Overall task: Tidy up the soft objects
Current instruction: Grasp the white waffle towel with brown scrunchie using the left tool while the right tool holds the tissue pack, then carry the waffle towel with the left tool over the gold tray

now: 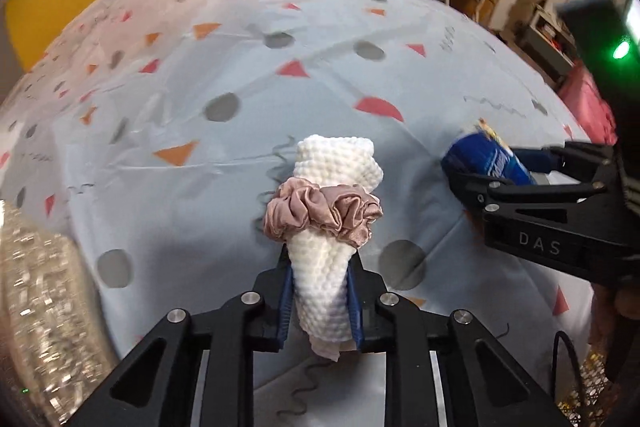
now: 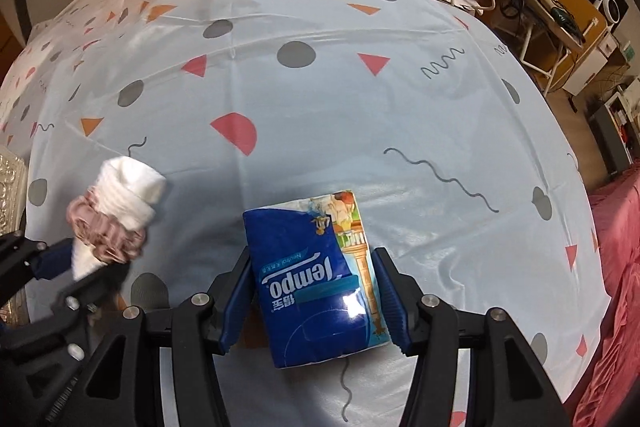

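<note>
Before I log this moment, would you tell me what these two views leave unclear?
- Left wrist view: the tissue pack is blurred and half hidden by the right gripper; its print is unreadable.
- Left wrist view: the shiny object at the left edge is blurred and cut off.
- Right wrist view: the left gripper is blurred and hides the base of the white towel roll.

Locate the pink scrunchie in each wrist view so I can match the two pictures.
Left wrist view: pink scrunchie at lower centre, wrapped around the white rolled cloth held in the left gripper.
Right wrist view: scrunchie at the left edge, on the same cloth.
Shared landmark: the blue tissue pack in the right gripper.
</note>
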`<state>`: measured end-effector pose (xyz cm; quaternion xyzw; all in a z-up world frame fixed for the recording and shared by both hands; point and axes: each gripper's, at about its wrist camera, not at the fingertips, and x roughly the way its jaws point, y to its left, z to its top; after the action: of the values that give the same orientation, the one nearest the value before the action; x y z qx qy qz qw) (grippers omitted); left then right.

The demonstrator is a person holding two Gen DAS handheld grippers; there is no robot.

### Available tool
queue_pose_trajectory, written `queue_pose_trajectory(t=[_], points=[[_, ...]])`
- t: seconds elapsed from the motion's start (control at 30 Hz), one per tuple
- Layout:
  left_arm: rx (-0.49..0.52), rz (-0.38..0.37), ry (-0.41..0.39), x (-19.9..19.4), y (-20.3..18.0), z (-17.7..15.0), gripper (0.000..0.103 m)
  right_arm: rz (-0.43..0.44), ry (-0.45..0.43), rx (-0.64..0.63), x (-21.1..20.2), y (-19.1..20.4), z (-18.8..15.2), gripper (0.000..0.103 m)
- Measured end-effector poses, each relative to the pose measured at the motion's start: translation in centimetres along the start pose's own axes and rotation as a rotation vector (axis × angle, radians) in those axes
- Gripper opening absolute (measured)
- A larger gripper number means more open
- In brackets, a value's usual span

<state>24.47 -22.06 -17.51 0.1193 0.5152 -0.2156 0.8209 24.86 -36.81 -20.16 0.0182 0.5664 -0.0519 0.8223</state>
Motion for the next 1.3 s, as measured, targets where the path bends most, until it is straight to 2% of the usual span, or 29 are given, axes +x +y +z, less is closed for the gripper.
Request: queue_pose_trajectory(t=[0.33,0.6,1.0,1.1,1.3], points=[[-0.078,0.055,-0.159,-7.0,3.6,2.4,0.023,0.014,-0.006,0.006,0.0,-0.2,-0.4,0.058],[-0.15,0.116,-0.217,-10.3,6.8,3.0,0.023,-0.008,-0.019,-0.022,0.1,0.2,-0.3,0.057],[-0.325,0.179,-0.35,-18.2,14.7,-0.2,0.023,-0.063,-0.06,-0.096,-0.4,1.6,-1.0,0.056],[-0.353,0.21,-0.386,-20.5,17.0,-1.8,0.023,-0.073,-0.065,-0.106,-0.6,1.9,-1.2,0.056],[-0.432,0.249,-0.405,-23.1,21.4,-5.8,0.023,-0.096,-0.075,-0.13,-0.9,2.5,-1.4,0.056]])
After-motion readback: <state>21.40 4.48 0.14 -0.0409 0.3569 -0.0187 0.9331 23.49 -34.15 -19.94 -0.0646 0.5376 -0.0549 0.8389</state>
